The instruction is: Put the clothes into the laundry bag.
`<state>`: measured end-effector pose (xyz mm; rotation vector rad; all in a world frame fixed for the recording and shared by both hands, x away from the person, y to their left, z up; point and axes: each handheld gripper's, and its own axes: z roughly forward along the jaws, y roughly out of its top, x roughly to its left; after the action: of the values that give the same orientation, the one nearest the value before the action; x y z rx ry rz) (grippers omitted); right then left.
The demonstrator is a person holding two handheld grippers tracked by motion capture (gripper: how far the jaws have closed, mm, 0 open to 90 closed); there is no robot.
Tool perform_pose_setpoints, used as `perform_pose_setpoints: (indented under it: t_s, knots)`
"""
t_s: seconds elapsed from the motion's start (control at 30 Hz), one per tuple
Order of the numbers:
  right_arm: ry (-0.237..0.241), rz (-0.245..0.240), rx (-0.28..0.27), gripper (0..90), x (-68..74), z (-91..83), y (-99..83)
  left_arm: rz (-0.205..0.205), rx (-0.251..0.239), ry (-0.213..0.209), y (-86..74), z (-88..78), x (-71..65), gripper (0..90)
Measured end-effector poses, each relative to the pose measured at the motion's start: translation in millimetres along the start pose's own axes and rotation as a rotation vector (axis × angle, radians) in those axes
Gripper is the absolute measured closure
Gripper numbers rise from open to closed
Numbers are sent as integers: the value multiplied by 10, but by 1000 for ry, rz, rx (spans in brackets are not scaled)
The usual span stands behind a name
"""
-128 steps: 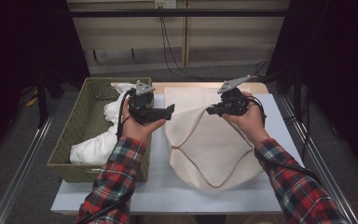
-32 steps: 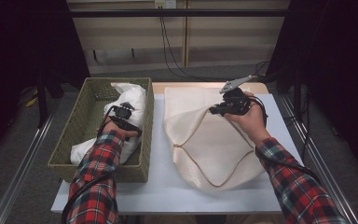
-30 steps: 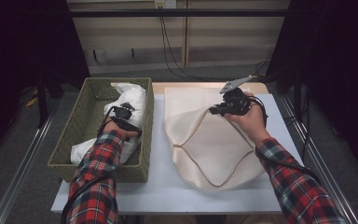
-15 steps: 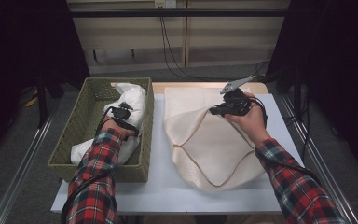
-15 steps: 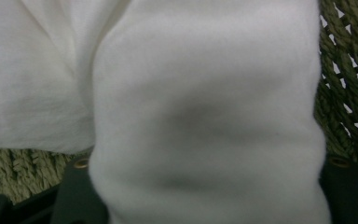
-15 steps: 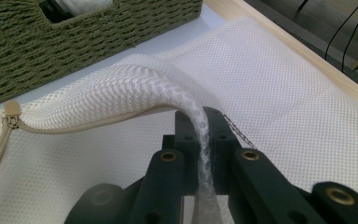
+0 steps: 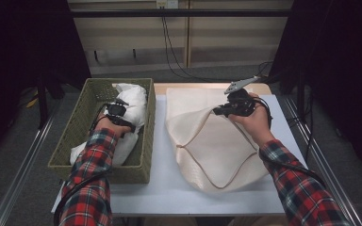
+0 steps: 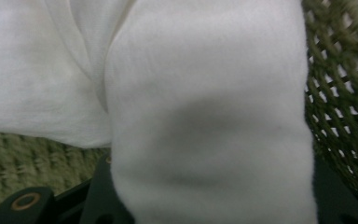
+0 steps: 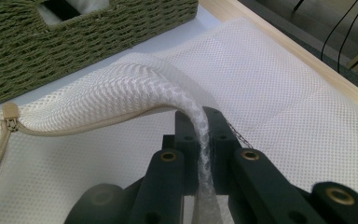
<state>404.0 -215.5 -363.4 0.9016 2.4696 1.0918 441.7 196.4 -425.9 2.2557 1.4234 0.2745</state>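
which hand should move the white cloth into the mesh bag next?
Left. The left gripper has just been closing on the white cloth in the basket. The right gripper is shut on the mesh bag edge, holding it open.

The white cloth (image 8: pixel 205 130) in the left gripper (image 7: pixel 116 114) is looking soft, matt and finely woven, with a faint nap. The basket (image 7: pixel 70 136) is showing coarse, olive-green woven cord, rough and dull. The mesh bag (image 9: pixel 279 93) is reading as cream netting with a fine, regular honeycomb weave, edged in smooth beige tape; its zip pull (image 9: pixel 10 116) looks like beige plastic. The right gripper (image 9: pixel 200 122) is showing matt black plastic jaws with brass-coloured rivets. The desk (image 7: pixel 169 188) is looking smooth, pale and matt, with a light wooden strip along its far edge.
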Motion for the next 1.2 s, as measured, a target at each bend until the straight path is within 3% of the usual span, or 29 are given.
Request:
perform_pose_setpoints:
  t_s: [0.2,0.3,0.4,0.57,0.8,1.07,1.2]
  knots:
    - [-2,-1,-1,858,25,3,5,-50,-78,-21,-10,-260,88,546]
    - [-4,-4,1,858,37,2,10,-53,-110,-18,-5,-365,97,548]
    - [-5,-2,3,858,47,-8,13,-77,-154,-44,14,-462,95,550]
    - [-4,6,3,858,40,-28,0,-57,-199,-79,88,-656,44,552]
    - [-6,8,-5,858,47,-53,-20,-83,-274,-149,180,-915,-31,553]
    - [-2,17,-10,859,23,-55,-35,-61,-299,-226,235,-1099,-65,551]
    - [-6,16,-2,859,26,-33,-31,-22,-305,-251,273,-1199,-119,551]
